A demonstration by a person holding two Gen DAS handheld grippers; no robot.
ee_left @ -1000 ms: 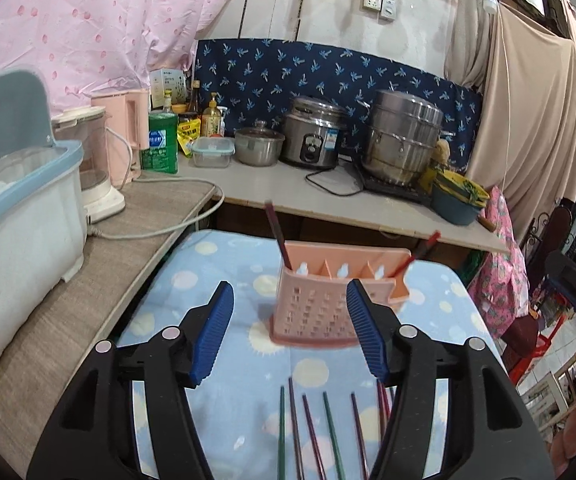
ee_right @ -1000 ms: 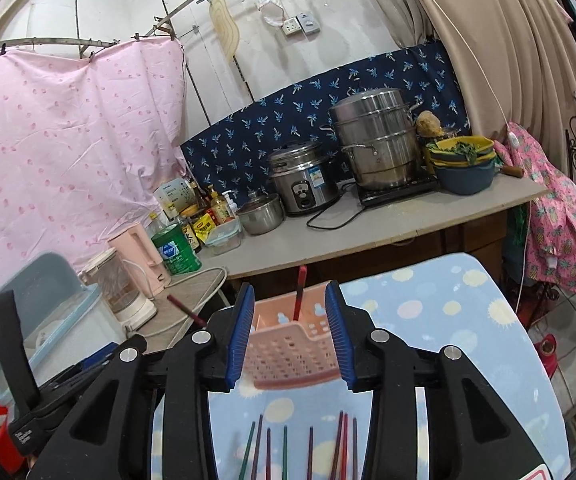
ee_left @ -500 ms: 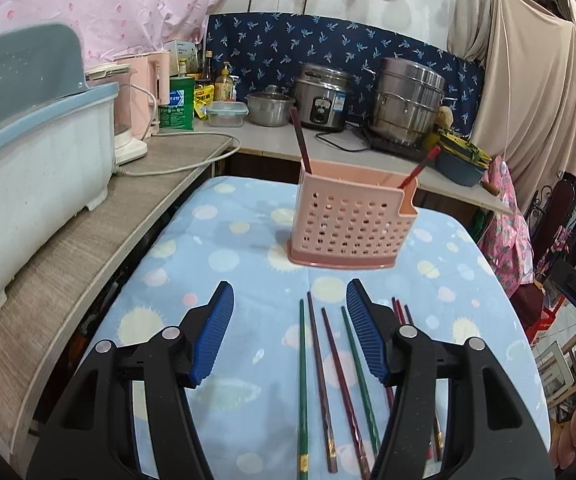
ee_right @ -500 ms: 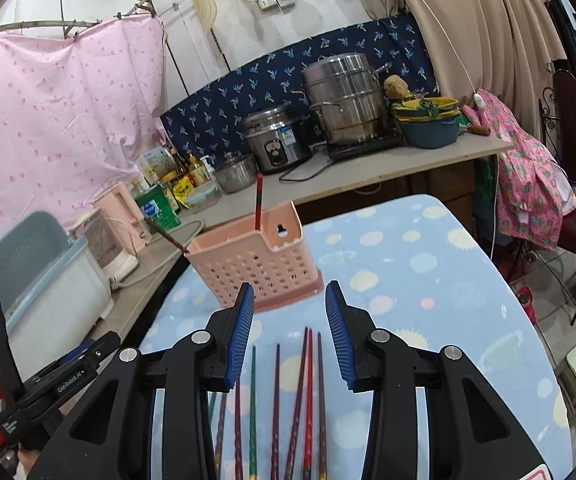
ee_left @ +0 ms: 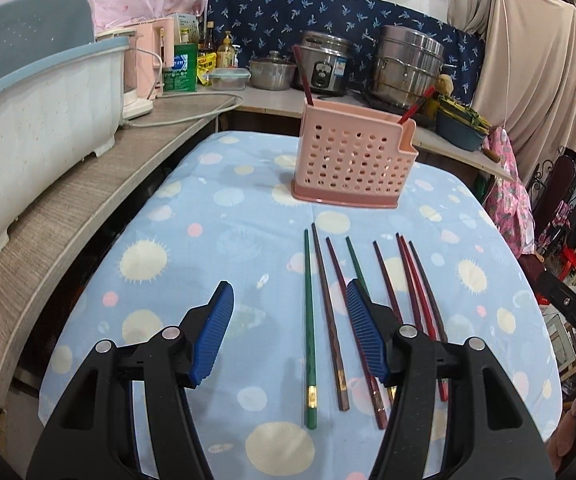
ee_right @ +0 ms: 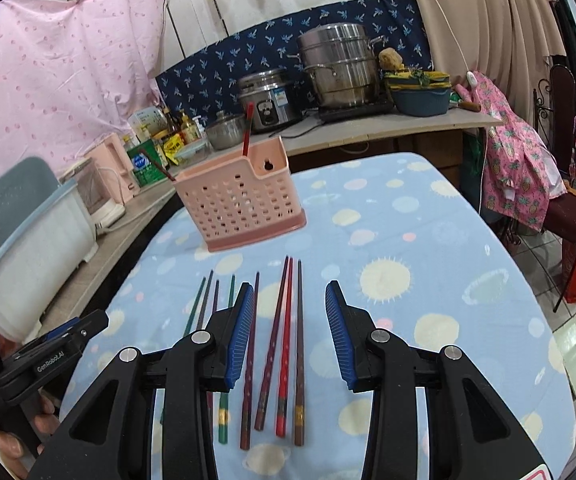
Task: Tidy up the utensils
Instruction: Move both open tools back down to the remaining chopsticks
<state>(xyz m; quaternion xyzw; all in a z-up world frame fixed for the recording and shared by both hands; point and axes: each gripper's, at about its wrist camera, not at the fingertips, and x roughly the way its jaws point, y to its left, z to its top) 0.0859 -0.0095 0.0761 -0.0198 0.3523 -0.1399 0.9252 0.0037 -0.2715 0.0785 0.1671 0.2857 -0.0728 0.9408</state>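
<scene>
A pink perforated utensil holder (ee_left: 352, 160) stands on the blue spotted tablecloth (ee_left: 215, 240) and holds two chopsticks, one dark (ee_left: 303, 76) and one red (ee_left: 416, 106). It also shows in the right wrist view (ee_right: 241, 202). Several chopsticks lie side by side in front of it, among them a green one (ee_left: 309, 320) and a red one (ee_right: 285, 344). My left gripper (ee_left: 288, 332) is open and empty above the left chopsticks. My right gripper (ee_right: 290, 330) is open and empty above the right chopsticks.
A wooden counter (ee_left: 87, 200) runs along the table's left edge with a white and blue dish bin (ee_left: 35, 120). Behind the table a shelf holds a rice cooker (ee_left: 324, 66), a steel steamer pot (ee_left: 406, 66) and bottles. A chair (ee_right: 564, 184) stands at the right.
Both grippers have pulled back from the holder and dropped lower toward the table. The holder now looks farther away and the chopsticks lie between and under the open fingers.
</scene>
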